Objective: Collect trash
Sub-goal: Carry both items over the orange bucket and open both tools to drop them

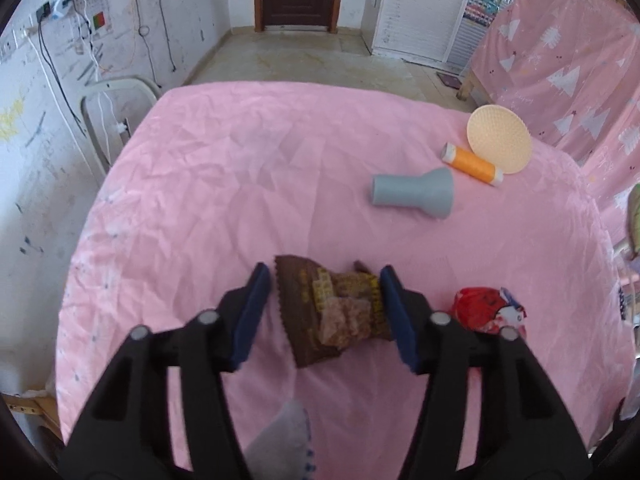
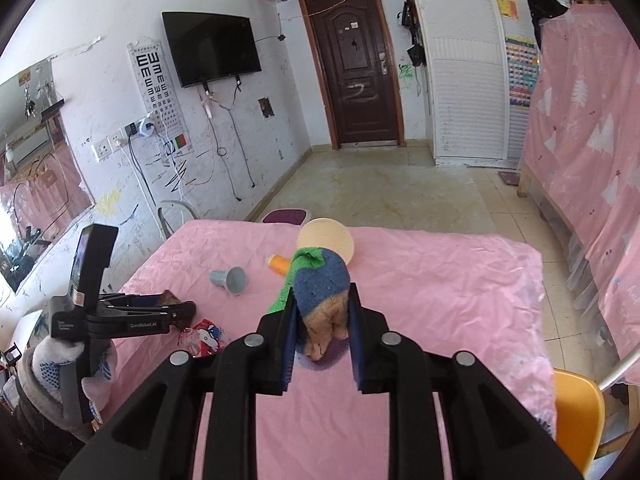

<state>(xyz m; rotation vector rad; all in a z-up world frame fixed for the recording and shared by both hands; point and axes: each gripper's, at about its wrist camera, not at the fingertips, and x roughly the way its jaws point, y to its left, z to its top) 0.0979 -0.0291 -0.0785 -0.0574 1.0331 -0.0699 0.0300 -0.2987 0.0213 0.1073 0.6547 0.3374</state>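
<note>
A crumpled brown snack wrapper lies on the pink tablecloth between the fingers of my left gripper. The jaws stand open on either side of it; the right pad touches its edge. A red crumpled wrapper lies just right of that gripper and also shows in the right wrist view. My right gripper is shut on a blue, green and tan sock-like cloth held above the table. The left gripper shows at the left of that view.
A grey funnel-shaped piece, an orange thread spool and a beige round disc lie at the far right of the table. A white chair stands at the left edge, a yellow chair at the right.
</note>
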